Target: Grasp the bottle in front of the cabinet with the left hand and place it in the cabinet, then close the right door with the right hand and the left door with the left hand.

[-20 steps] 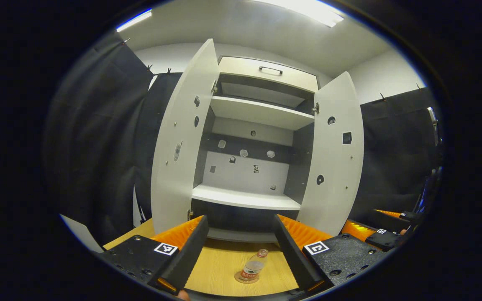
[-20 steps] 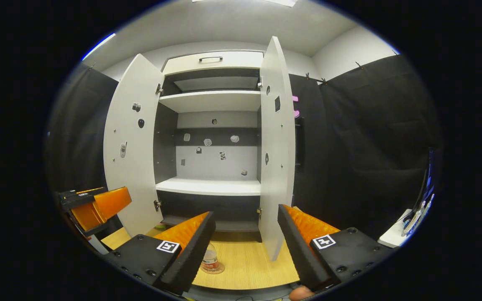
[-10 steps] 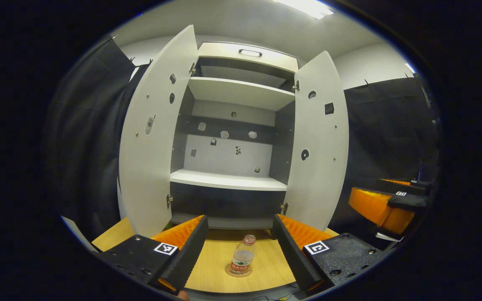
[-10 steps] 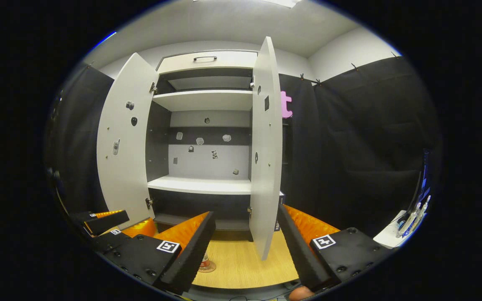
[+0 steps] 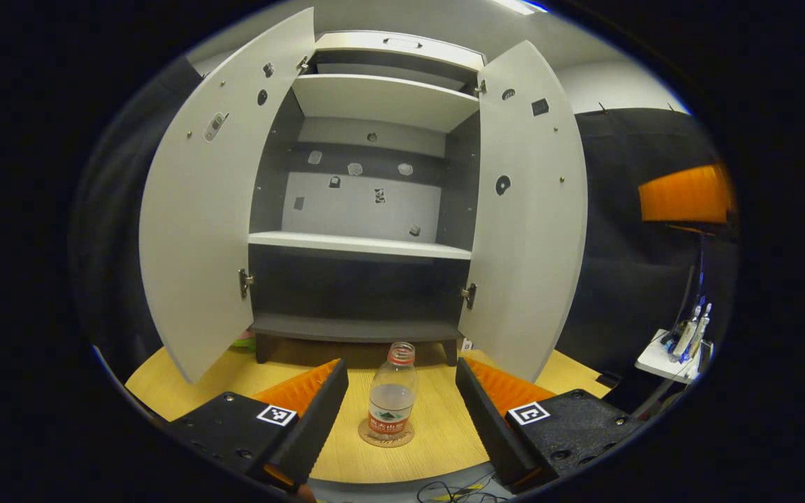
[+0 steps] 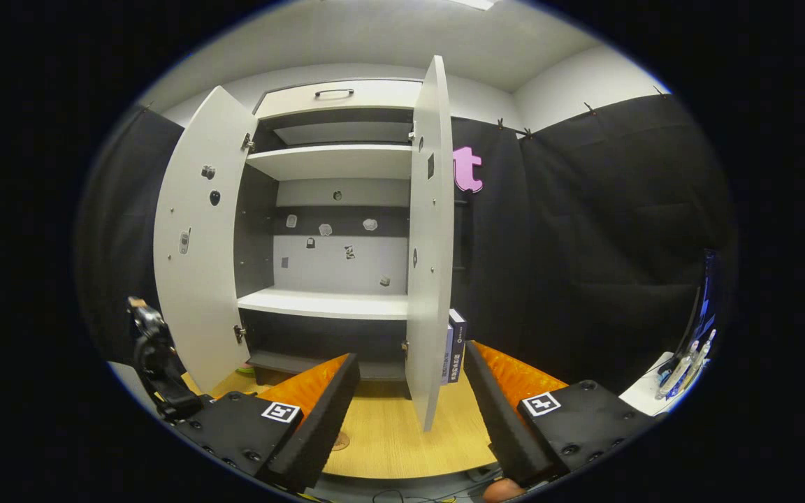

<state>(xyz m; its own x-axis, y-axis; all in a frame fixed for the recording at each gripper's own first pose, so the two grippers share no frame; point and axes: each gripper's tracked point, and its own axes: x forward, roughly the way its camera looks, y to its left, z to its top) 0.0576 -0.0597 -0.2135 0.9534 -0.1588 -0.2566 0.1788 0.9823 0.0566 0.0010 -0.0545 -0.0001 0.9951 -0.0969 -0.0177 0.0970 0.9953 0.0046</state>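
Note:
A clear plastic bottle (image 5: 390, 402) with a red cap stands upright on a round coaster (image 5: 374, 439) on the wooden table (image 5: 186, 391), in front of the white cabinet (image 5: 357, 244). Both cabinet doors hang wide: the left door (image 5: 196, 223) and the right door (image 5: 528, 209). My left gripper (image 5: 400, 369) is open and low, its fingers flanking the bottle from the near side without touching it. My right gripper (image 6: 409, 355) is open and holds nothing; it faces the right door (image 6: 430, 244) edge-on. One of its fingers (image 6: 318, 412) hides the bottle, leaving a sliver of the coaster (image 6: 340, 440).
The cabinet has a middle shelf (image 5: 360, 246), a bottom board (image 5: 353, 327) and an upper shelf (image 5: 381, 98). Books (image 6: 453, 346) stand behind the right door. A small white side table (image 5: 675, 353) with items is at far right. Cables (image 5: 444, 489) trail along the table's front edge.
My left gripper has dropped and moved toward the bottle, which now looks bigger and stands between the fingers. My right gripper has drifted right; the bottle slid behind its finger.

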